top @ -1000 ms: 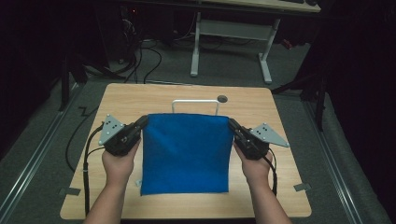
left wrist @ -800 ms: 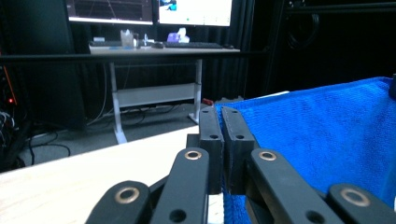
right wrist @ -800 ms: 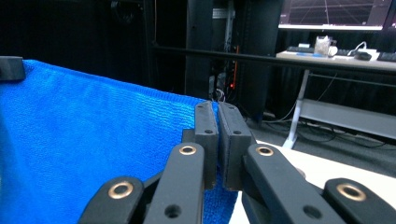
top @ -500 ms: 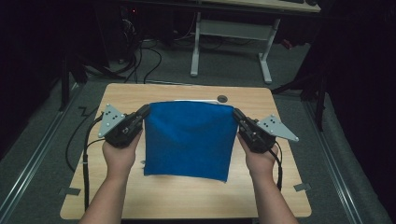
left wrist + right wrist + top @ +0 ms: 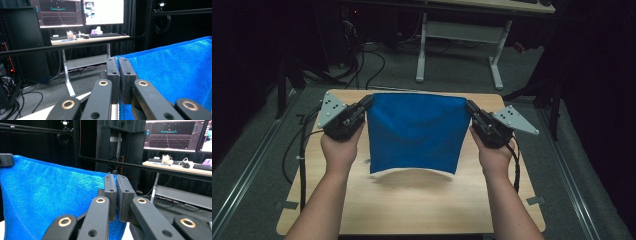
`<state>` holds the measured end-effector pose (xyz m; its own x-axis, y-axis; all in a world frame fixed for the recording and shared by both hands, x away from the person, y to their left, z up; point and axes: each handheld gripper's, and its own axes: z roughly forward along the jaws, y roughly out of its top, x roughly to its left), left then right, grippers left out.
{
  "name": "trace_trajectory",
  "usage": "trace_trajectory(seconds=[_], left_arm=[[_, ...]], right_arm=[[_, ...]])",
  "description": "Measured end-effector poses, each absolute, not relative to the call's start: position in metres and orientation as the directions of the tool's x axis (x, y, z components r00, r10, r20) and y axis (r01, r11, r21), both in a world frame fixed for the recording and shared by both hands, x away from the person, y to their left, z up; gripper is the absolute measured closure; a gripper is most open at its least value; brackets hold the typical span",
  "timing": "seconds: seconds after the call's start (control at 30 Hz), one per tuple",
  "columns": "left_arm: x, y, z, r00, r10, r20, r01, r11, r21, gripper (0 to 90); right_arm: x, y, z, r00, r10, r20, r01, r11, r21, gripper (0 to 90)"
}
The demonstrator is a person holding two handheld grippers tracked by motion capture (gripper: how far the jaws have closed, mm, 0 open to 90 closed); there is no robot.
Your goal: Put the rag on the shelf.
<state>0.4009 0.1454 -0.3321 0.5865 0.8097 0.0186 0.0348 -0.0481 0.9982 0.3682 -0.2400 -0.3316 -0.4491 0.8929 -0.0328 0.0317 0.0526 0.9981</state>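
Your blue cloth (image 5: 414, 132) is hanging in front of the middle of the wooden table (image 5: 412, 205), so the tabletop behind it is staying out of your sight in the high view. The cloth's top corners are disappearing between the jaws of the left gripper (image 5: 118, 62) and the right gripper (image 5: 115, 178), and the pinched fabric is hiding there. In both gripper views the picture's lower edge is cutting off the cloth's hem. The monitors (image 5: 172, 133) are showing graphics too small for you to read, and the items on the desk (image 5: 88, 37) are blurring together.
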Motion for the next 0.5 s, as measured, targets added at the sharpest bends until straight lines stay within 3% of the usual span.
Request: trace_trajectory(seconds=[0.5], left_arm=[[0.453, 0.141, -0.338, 0.572, 0.82, 0.015, 0.082, -0.075, 0.994, 88.3]], right_arm=[[0.408, -0.243, -0.321, -0.433, 0.901, -0.021, 0.054, 0.05, 0.997, 88.1]])
